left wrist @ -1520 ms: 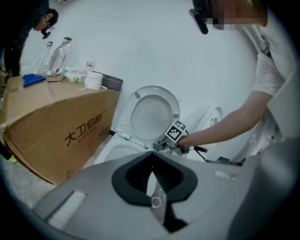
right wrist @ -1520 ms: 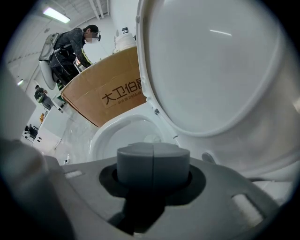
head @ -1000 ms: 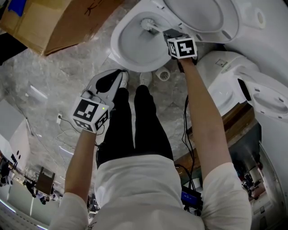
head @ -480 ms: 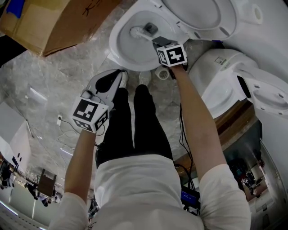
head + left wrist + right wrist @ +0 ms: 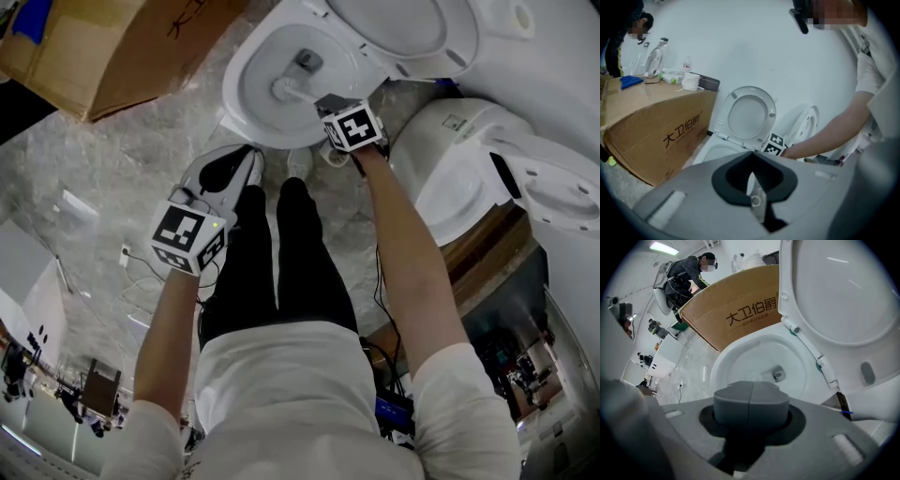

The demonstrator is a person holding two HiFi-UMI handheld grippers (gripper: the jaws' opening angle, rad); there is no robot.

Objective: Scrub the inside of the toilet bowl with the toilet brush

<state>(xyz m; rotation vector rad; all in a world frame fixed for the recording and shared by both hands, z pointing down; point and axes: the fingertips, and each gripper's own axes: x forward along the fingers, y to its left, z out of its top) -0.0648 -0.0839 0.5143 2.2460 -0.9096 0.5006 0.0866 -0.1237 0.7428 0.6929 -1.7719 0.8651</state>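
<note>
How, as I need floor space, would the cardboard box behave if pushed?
The cardboard box would probably slide on the smooth marbled floor rather than tip, being broad. The loose bottle on top might topple. Its weight is unclear.

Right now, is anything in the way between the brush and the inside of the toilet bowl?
No, nothing I can see. The lid is up, so the toilet bowl is open. The toilet brush in the right gripper has its bristly head down inside the bowl.
</note>
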